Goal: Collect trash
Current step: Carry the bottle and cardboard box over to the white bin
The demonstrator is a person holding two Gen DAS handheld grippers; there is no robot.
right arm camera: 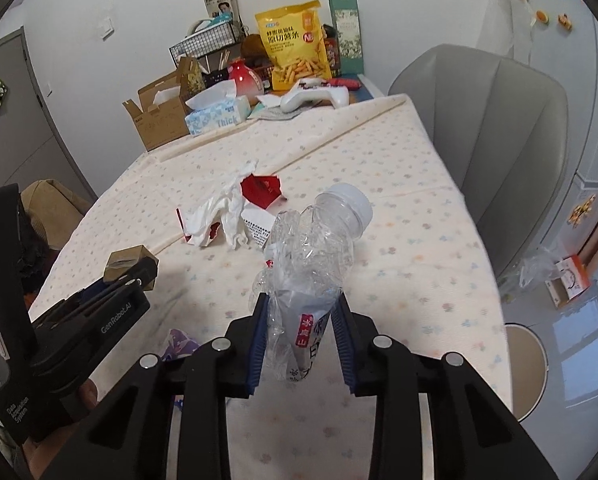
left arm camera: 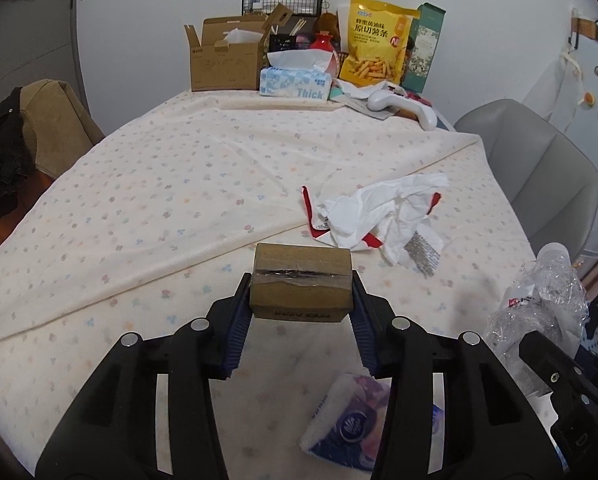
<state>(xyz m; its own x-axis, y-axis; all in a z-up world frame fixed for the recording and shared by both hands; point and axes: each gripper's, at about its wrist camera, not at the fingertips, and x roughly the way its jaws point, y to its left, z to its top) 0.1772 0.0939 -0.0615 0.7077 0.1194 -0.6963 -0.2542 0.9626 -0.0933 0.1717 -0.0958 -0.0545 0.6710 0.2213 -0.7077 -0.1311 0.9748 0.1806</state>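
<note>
My left gripper is shut on a small brown cardboard box with taped seam, held above the tablecloth. It also shows in the right wrist view, at the left. My right gripper is shut on a crushed clear plastic bottle with a white cap, held above the table. That bottle shows at the right edge of the left wrist view. A crumpled white and red wrapper with tissue lies on the table ahead. A small tissue pack lies below the left gripper.
The table has a flowered cloth. At its far end stand an open cardboard box, a tissue box, a yellow snack bag, a green carton and a white controller. A grey chair stands on the right.
</note>
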